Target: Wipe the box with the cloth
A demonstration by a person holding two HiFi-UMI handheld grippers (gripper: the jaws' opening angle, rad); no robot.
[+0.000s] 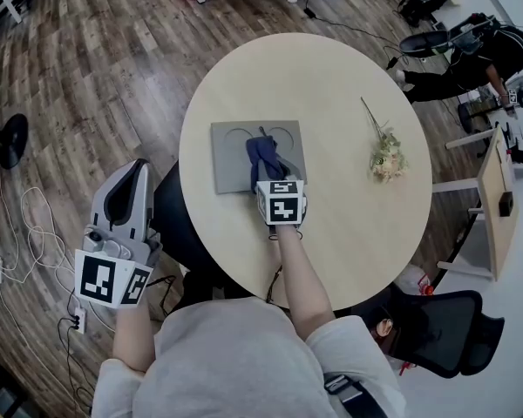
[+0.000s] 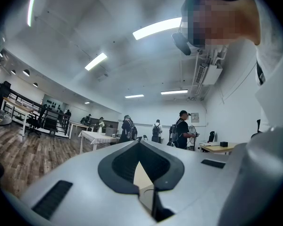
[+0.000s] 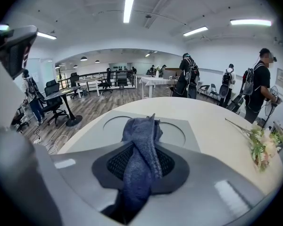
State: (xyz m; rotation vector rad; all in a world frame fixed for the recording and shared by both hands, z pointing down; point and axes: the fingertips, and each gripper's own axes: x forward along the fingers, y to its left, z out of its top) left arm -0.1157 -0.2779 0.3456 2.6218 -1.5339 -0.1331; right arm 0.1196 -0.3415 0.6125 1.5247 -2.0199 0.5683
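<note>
Box (image 1: 234, 165) sits on table (image 1: 331, 85) just ahead of right gripper (image 1: 272, 176) jaws, which pinch blue cloth (image 1: 263, 157) lying on its lid. Best: press cloth flat, sweep whole lid evenly. Left gripper (image 1: 125, 200) jaws together, empty, off-table.

I stand over a pale round table (image 1: 331, 85) on a grey-brown plank floor (image 1: 113, 77). White cables (image 1: 37, 230) loop on the floor to my left, and a black office chair (image 1: 440, 329) sits at my right. The hall is open, with white walls (image 3: 217, 55) and long ceiling strip lights (image 3: 128, 9). Desks (image 3: 153, 81) and standing people (image 3: 188, 76) fill the far end.
</note>
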